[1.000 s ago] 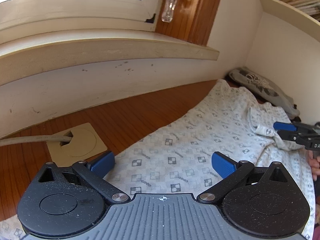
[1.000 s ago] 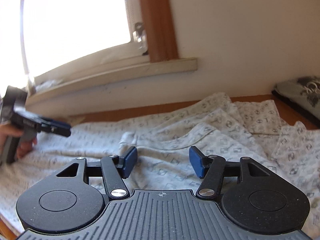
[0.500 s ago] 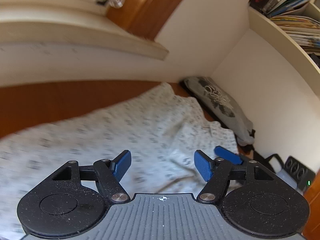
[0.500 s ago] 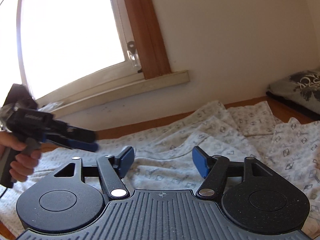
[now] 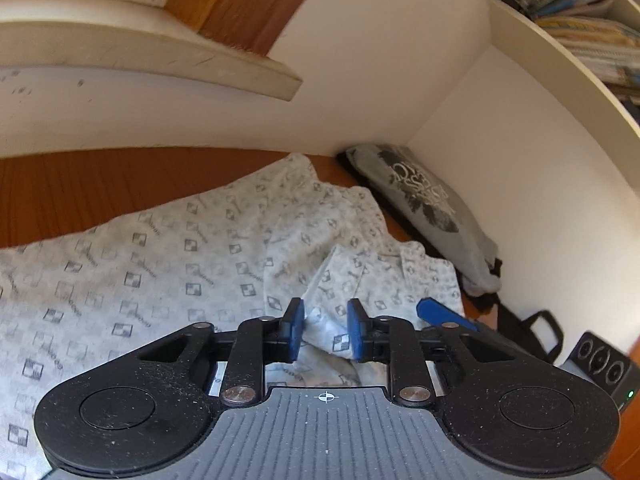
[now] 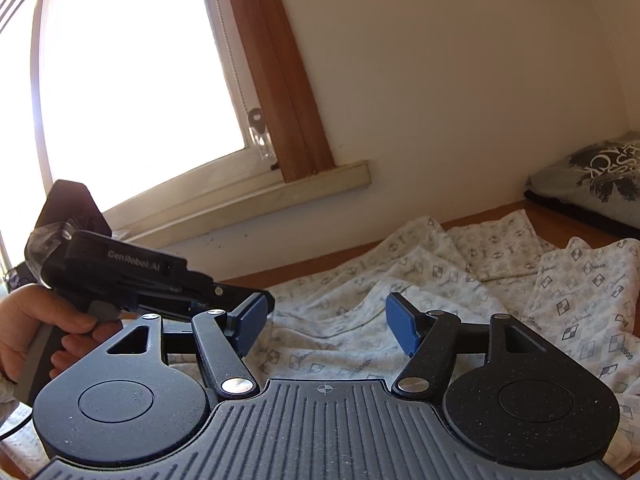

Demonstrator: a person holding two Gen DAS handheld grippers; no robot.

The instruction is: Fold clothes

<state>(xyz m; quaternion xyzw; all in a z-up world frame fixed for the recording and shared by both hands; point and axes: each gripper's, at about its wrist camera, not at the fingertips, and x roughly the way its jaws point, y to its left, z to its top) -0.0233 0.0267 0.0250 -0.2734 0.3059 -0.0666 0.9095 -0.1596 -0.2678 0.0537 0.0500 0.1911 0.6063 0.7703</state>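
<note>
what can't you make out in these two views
- Left wrist view: whether the closing left gripper pinches the shirt; a fold sits between the pads, contact unclear.
- Left wrist view: book titles, blurred and cut by the edge.
- Right wrist view: the left gripper's tips, hidden behind the right gripper.
- Right wrist view: outside the window, blown out.
- Both: the shirt's near edge, hidden under the gripper bodies.

Daylight, bright; source: window (image 6: 132, 80), blown out to pure white in the right wrist view. Wall (image 6: 460, 80) lit evenly, soft shadows under the sill (image 5: 160, 64). Fisheye bending strong at all edges. Left wrist view slightly blurred on the shirt (image 5: 160, 248) and shelf (image 5: 568, 68); right view sharp.
</note>
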